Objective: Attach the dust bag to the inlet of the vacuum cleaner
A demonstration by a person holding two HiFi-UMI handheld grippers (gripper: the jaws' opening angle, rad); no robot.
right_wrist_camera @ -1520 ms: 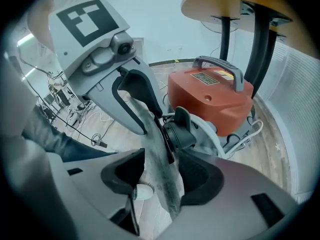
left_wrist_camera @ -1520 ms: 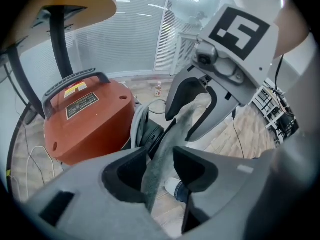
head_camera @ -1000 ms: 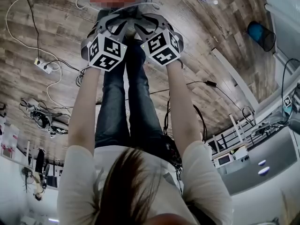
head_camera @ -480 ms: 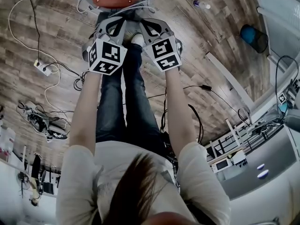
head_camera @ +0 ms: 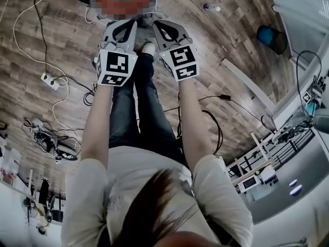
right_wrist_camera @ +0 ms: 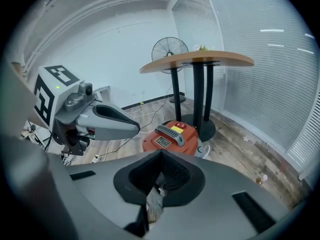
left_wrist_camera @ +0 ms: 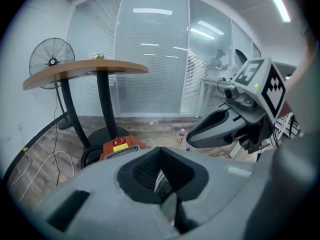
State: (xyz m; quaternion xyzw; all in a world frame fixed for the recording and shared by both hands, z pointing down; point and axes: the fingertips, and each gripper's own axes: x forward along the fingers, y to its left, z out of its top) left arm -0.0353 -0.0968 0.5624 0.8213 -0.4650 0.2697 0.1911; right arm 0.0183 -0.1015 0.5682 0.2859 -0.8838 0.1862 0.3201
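Observation:
The orange vacuum cleaner (right_wrist_camera: 172, 136) stands on the wood floor ahead of me, by the foot of a round table; it also shows in the left gripper view (left_wrist_camera: 122, 146). No dust bag is in sight. In the head view my left gripper (head_camera: 127, 22) and right gripper (head_camera: 158, 23) are held side by side in front of my legs, pointing toward the vacuum cleaner. Both are shut with nothing between the jaws. Each gripper shows in the other's view: the right gripper (left_wrist_camera: 220, 129), the left gripper (right_wrist_camera: 102, 121).
A round wooden table (left_wrist_camera: 85, 69) on black legs stands just behind the vacuum cleaner, with a standing fan (left_wrist_camera: 51, 59) beyond it. A power strip (head_camera: 51, 80) and loose white cables lie at the left. A small bottle (head_camera: 211, 7) and a blue bin (head_camera: 271, 37) are at the right.
Both grippers have risen together and tipped further forward toward the vacuum cleaner, and their jaws have closed.

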